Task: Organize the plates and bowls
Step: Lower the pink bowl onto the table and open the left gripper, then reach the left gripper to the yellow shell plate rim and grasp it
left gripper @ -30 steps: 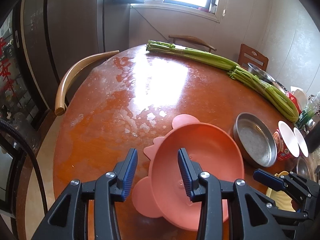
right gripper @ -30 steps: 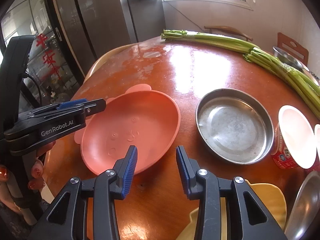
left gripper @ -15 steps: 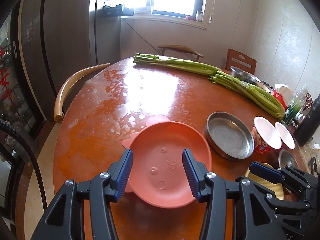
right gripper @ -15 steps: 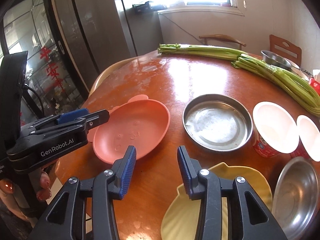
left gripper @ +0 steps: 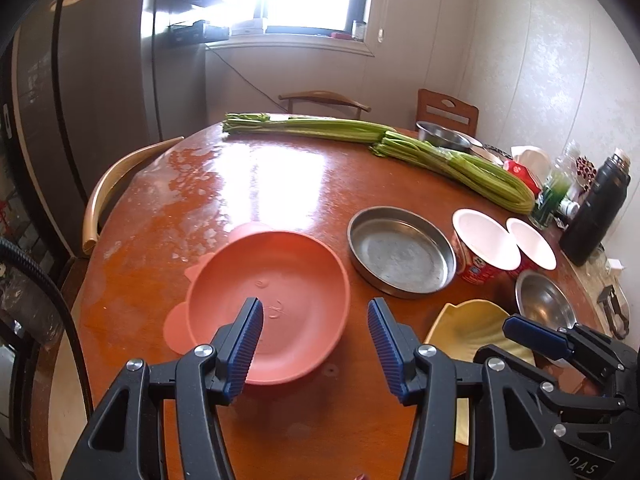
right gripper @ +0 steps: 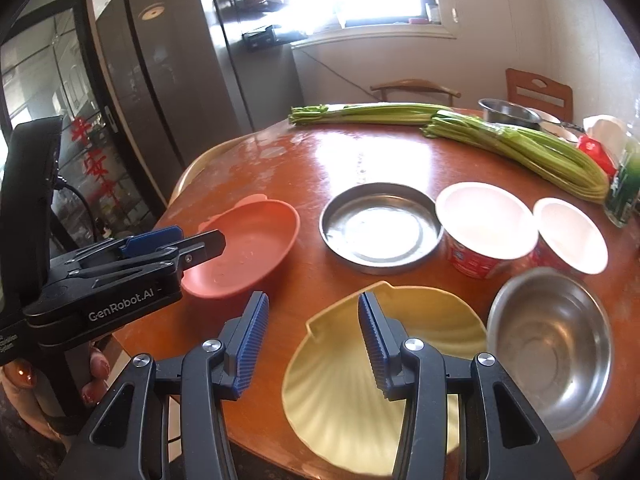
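**Two grippers empty above a table of loose dishes**

Six dishes lie singly on the round wooden table [left gripper: 280,184], none stacked, which suggests the sorting is barely under way. Taking the steel pan [left gripper: 401,249] as the landmark: the pink plate [left gripper: 276,304] with small ear-shaped tabs sits just to its left, apart from it; two white paper bowls [left gripper: 486,240] with red sides stand just to its right, rim against rim; the yellow shell-shaped plate [right gripper: 384,364] lies on the near side of the pan, by the table edge; and a steel bowl [right gripper: 554,344] rests near-right of the pan, right beside the yellow plate. Long bundles of green stalks [left gripper: 452,160] lie across the far side, well clear of the pan. Plates and bowls are mixed together here, so grouping like with like is probably what remains.

The left gripper [left gripper: 315,338] hangs over the near rim of the pink plate with its jaws opening; its blue pads press on nothing, and the plate lies flat on the table below them. The right gripper [right gripper: 310,336] hovers over the left edge of the yellow plate, its jaws likewise opening and holding nothing. Both seem poised between picks rather than committed to a dish.
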Available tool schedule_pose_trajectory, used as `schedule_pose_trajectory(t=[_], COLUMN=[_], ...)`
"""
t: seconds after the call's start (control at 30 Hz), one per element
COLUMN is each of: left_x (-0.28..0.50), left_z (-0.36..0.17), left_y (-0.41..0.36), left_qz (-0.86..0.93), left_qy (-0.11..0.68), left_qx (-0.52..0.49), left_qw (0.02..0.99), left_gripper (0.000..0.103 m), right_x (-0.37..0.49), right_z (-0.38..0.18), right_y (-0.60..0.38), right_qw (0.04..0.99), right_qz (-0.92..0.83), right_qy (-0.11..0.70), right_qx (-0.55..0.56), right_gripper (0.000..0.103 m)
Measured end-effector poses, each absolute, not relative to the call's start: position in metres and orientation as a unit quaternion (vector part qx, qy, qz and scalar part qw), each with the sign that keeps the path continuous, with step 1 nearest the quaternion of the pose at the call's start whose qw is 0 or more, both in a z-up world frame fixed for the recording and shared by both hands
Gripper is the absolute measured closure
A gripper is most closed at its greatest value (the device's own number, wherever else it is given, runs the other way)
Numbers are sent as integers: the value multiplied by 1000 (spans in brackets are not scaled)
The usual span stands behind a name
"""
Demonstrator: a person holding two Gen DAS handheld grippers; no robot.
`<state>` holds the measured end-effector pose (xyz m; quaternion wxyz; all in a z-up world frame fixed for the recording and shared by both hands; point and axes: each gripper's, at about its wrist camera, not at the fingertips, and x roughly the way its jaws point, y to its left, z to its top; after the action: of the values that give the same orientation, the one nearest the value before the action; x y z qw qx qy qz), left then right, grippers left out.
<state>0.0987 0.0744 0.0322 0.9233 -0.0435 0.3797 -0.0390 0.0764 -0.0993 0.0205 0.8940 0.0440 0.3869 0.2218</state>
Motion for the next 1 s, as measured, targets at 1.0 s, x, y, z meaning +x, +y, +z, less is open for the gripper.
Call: schedule_pose_trajectory(t=[1.0], left_x=[88], left_z=[-18], left_y=[-6], left_qz=[-100], left_qy=[438], left_qx=[2], left_qw=[893], left_gripper=[49], right_x=[26], right_z=[-21], right_y=[-173], right_qw=[890], right_qz=[142], right_qy=[426], right_qx=[73], right_gripper=[55])
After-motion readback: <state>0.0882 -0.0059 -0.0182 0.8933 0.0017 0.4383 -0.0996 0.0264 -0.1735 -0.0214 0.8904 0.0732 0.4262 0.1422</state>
